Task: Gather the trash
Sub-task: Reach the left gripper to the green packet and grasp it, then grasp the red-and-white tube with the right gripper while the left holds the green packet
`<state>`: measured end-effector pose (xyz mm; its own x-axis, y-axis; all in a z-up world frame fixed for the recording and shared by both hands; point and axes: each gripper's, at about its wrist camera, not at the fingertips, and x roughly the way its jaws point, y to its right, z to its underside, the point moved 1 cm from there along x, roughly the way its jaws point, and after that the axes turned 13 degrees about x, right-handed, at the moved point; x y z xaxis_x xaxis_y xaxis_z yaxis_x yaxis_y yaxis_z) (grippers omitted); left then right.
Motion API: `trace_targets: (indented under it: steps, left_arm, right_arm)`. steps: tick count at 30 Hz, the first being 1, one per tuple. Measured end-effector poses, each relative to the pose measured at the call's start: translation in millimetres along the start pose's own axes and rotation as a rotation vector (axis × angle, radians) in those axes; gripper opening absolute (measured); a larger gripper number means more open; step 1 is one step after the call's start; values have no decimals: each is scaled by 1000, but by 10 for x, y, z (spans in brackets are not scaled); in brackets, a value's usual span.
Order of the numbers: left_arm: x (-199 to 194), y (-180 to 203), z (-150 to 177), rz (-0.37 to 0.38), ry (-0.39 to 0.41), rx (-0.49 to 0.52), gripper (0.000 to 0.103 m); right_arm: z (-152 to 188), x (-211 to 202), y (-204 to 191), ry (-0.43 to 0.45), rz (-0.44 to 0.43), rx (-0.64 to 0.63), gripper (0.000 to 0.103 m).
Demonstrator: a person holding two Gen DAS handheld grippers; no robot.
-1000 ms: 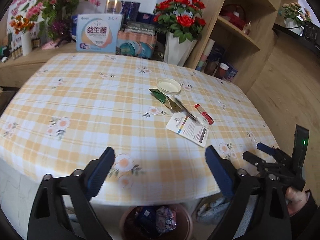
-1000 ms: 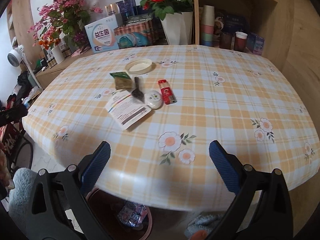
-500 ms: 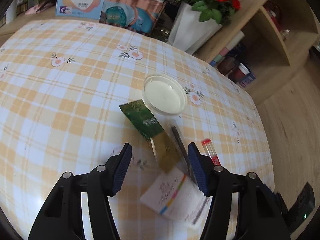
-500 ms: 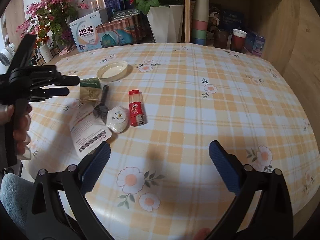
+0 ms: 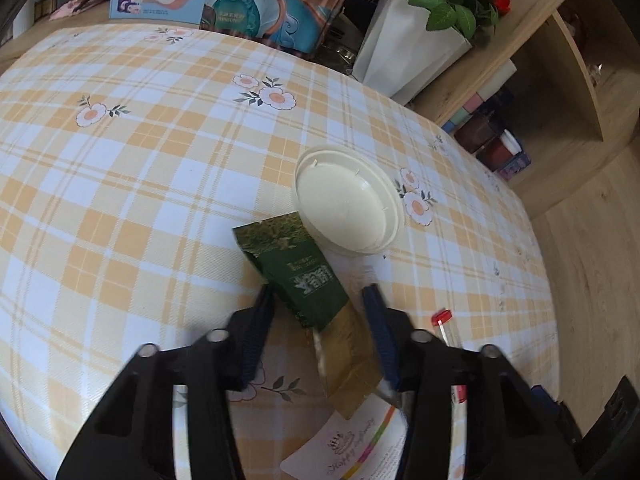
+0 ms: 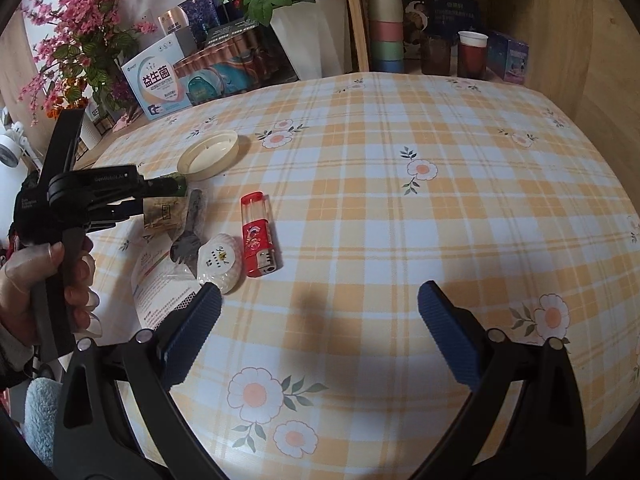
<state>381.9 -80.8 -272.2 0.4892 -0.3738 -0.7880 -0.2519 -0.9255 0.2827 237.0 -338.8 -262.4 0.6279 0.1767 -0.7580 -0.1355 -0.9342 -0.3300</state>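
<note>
Beside lighter [image 6: 258,236] (right view): pouch [image 6: 221,263].

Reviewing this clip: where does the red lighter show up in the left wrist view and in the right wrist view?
Left wrist: the red lighter is at lower right, mostly hidden behind the left gripper's right finger; only its cap end shows.
Right wrist: the lighter lies in full view, left of centre, beside a white oval packet.
Shared landmark: the round cream lid on the checked tablecloth.

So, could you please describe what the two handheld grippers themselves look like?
Both are black plastic frames with silver screws and ribbed dark-blue finger pads. The left gripper shows small white lettering on its body in the right wrist view; the right gripper looks identical. A fluffy light-blue sleeve shows.
</note>
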Motion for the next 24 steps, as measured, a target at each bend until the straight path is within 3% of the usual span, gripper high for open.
trace_targets:
  steps: [6,7,16,20,24]
  left_arm:
    - [-59,-18,53,8,-2,45,20]
    - [-95,-31,61,2,9,53,12]
    - [-533,-178,128,-2,99,95,10]
    - [-743,-239,303,-26,122,149,10]
    - [-958,-339,514,-43,144,188,10]
  right_arm:
    - [-27,13,-48,8,2,-18,96]
    - [-35,19,-59,12,5,-24,96]
    - [-156,169,-185,6,-12,-60,73]
    - [-225,322,-209,-36,-57,9,60]
    - [-288,504,-302,-70,-50,13,52]
